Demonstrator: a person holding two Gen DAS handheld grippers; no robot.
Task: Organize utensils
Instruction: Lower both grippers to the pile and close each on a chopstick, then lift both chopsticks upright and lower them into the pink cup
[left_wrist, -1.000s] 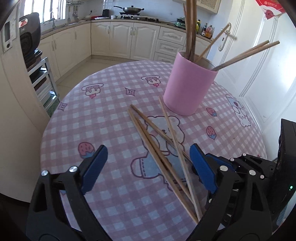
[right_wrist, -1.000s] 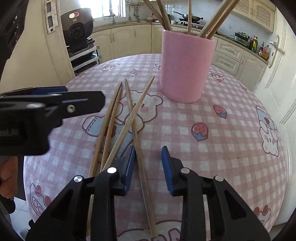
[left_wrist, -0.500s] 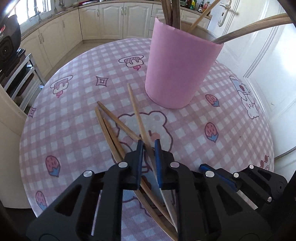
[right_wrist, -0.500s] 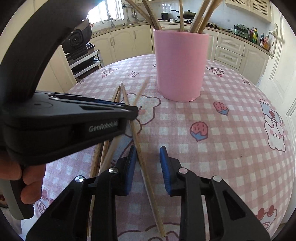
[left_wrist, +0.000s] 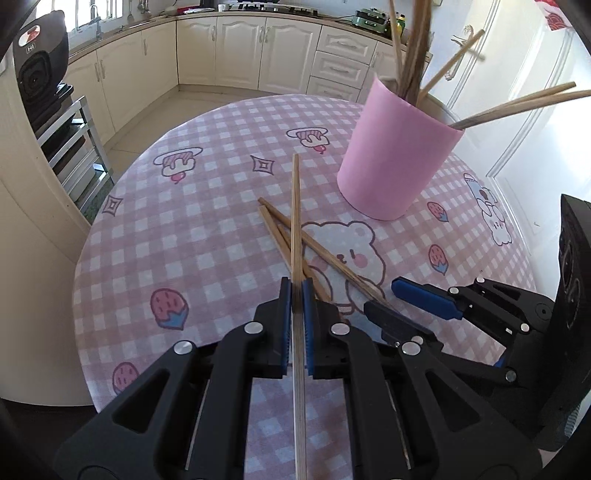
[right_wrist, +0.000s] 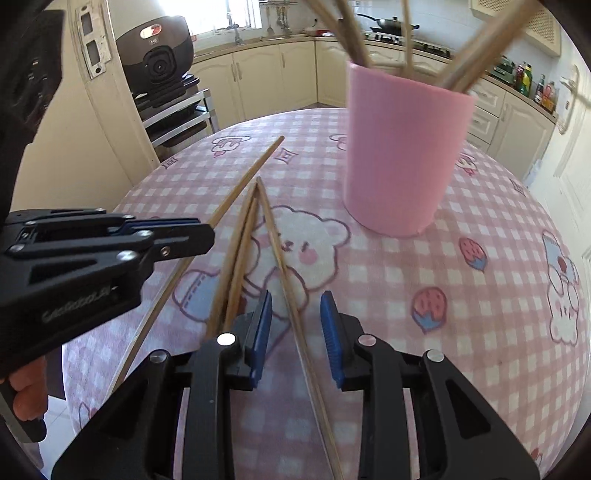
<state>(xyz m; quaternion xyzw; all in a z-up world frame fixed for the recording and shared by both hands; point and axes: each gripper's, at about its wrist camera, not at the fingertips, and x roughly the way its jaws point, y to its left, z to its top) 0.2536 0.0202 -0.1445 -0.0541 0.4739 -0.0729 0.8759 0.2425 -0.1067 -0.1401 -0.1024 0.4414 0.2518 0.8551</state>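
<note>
My left gripper (left_wrist: 296, 295) is shut on a wooden chopstick (left_wrist: 295, 206) and holds it lifted above the round table, pointing forward; it also shows in the right wrist view (right_wrist: 242, 186). Three chopsticks (left_wrist: 314, 245) still lie on the tablecloth. My right gripper (right_wrist: 296, 321) is open, its jaws either side of one lying chopstick (right_wrist: 280, 258). The pink cup (left_wrist: 395, 158) with several chopsticks in it stands at the far right; it also shows in the right wrist view (right_wrist: 402, 158).
The round table has a pink checked cloth (left_wrist: 192, 229) with bear prints. Kitchen cabinets (left_wrist: 266, 51) stand behind. A black appliance on a rack (right_wrist: 159, 59) stands off the table's left edge. A white door (left_wrist: 524, 122) is to the right.
My left gripper closed on one chopstick and lifted it off the pile, swinging it to point forward. My right gripper stayed open over the lying chopsticks.
</note>
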